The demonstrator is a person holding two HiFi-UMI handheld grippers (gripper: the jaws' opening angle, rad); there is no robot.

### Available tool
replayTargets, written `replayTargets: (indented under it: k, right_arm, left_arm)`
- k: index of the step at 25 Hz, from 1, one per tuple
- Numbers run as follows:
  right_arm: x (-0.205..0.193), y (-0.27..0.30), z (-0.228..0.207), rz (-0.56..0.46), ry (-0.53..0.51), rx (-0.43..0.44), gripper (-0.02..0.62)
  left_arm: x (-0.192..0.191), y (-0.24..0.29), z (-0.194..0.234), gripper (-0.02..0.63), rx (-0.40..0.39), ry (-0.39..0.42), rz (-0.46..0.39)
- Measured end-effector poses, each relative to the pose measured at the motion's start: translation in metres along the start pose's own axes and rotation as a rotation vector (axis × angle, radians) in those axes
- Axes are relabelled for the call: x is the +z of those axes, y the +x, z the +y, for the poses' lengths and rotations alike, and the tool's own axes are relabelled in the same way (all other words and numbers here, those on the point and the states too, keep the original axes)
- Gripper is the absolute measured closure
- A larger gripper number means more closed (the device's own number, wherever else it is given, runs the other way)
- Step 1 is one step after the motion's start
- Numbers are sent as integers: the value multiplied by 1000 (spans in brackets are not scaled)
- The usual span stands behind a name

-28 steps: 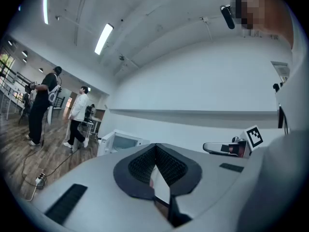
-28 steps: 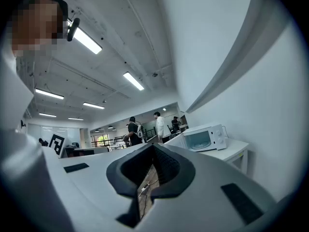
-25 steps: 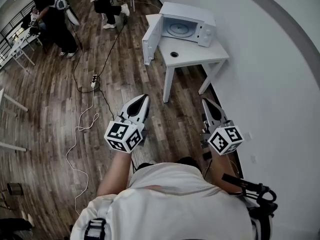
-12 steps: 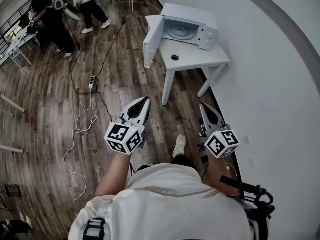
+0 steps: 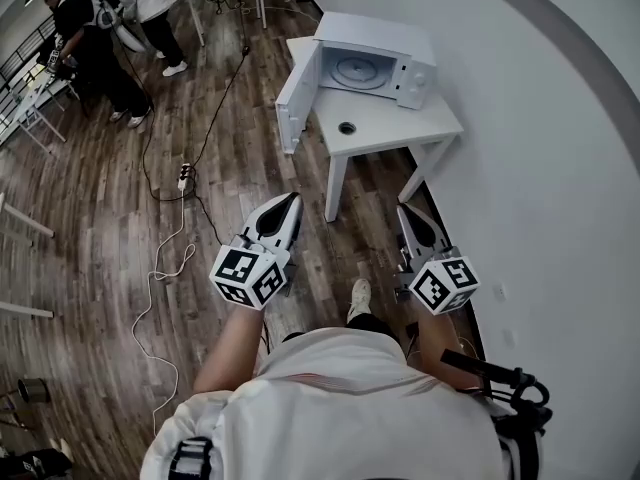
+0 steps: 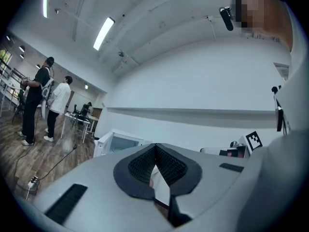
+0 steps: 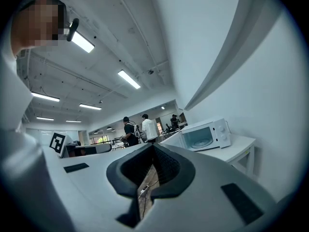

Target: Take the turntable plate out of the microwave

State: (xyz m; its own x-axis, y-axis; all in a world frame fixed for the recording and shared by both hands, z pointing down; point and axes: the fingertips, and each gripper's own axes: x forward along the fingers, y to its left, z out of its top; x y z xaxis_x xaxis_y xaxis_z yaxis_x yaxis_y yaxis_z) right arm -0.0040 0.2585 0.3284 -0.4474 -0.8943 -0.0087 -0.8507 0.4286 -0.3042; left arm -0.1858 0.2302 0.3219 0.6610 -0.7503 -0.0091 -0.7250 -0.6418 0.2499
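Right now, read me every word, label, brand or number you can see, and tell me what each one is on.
Readable words, brands or numbers: none.
Square black-and-white patterns, not text, on the left gripper cube and the right gripper cube.
Any print on the microwave control panel is too small to read.

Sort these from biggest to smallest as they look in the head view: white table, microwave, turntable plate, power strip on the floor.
1. white table, only a little ahead of the open-doored microwave
2. microwave
3. turntable plate
4. power strip
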Motion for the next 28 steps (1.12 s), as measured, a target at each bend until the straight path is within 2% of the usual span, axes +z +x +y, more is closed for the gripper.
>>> replayTargets:
  k: [10,28]
  right_arm:
    - [11,40,-56,19,23,24,592]
    - [35,100,-179,65,53,106,592]
  left_arm:
    - [0,68,9,595,18,0,12]
    - [-8,195,7,595,99,-11,28]
